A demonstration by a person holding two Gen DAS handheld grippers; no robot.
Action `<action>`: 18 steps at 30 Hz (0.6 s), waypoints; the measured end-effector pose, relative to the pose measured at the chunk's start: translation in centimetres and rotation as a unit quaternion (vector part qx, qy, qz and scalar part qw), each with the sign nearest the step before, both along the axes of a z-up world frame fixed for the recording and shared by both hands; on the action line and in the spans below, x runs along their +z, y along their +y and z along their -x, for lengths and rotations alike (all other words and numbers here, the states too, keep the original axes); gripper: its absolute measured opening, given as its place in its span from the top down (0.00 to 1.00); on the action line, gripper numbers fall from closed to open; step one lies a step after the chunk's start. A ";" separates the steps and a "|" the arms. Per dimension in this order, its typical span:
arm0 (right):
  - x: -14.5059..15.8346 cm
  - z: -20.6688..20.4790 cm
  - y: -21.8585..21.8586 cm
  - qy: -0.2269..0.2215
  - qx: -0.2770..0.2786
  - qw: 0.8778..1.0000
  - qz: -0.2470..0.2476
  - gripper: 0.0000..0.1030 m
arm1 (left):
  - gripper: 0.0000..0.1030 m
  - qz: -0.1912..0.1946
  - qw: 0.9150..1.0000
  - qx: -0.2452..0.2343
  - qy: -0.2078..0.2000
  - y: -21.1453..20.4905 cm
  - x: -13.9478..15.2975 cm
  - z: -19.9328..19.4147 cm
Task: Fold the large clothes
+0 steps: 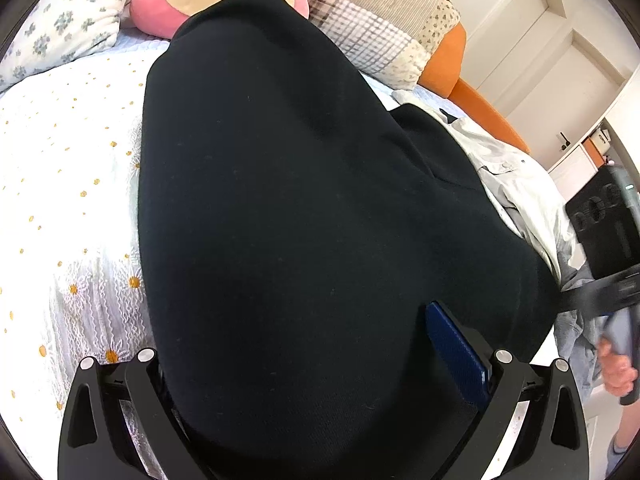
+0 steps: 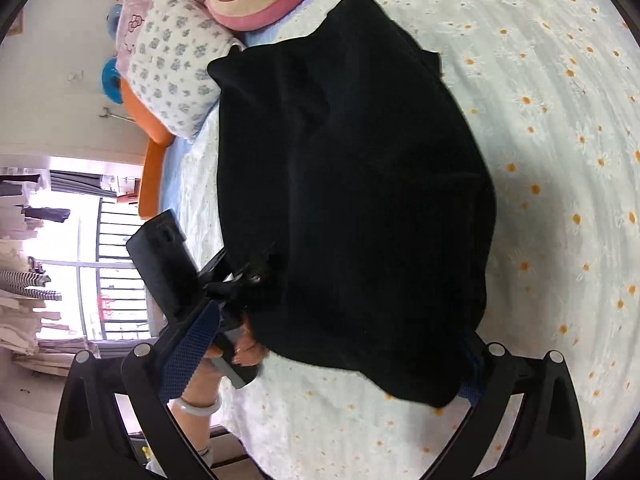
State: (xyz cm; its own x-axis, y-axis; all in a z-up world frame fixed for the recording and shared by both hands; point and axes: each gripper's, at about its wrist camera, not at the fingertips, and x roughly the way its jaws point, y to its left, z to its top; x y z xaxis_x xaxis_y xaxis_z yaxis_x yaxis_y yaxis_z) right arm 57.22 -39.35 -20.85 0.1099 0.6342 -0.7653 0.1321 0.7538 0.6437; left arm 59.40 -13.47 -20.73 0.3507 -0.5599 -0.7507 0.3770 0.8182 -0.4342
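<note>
The black garment (image 1: 304, 208) is lying bunched on the daisy bedspread (image 1: 68, 184), spilling between both pairs of jaws. The left gripper (image 1: 320, 380) is standing wide apart, cloth filling the gap and covering its left finger. The right gripper (image 2: 328, 364) is also spread, the garment's near edge draping over its right pad. Pillows (image 2: 176, 68) are sitting beyond.

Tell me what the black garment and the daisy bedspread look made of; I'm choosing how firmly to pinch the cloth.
The black garment looks like thick matte knit or fleece, probably cotton blend: no sheen, soft rounded folds, specks of lint. The daisy bedspread looks like light crinkled cotton, seersucker style: fine wavy puckers with daisies that may be printed or embroidered. Neither fibre can be confirmed by sight.
</note>
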 end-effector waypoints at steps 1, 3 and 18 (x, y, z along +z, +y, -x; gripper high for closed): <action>-1.0 0.0 0.0 0.014 -0.004 0.999 0.039 0.05 | 0.02 -0.002 1.000 -0.001 -0.001 0.0 0.0 0.0; -2.0 0.0 0.5 0.016 -0.008 0.998 0.062 0.03 | 0.02 -0.001 1.000 0.000 0.000 0.3 -0.1 0.0; 1.1 -0.2 5.4 -0.051 0.042 0.985 0.161 0.51 | 0.09 -0.064 0.997 0.038 0.022 -1.2 0.9 -0.2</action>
State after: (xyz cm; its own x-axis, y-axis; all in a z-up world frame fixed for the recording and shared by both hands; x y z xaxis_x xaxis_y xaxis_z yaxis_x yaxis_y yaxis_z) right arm 57.46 -33.93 -19.74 0.1535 0.3706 -0.9160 0.0074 0.9265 0.3761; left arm 59.64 -14.63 -19.82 0.3546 -0.4315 -0.8295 0.2945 0.8935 -0.3389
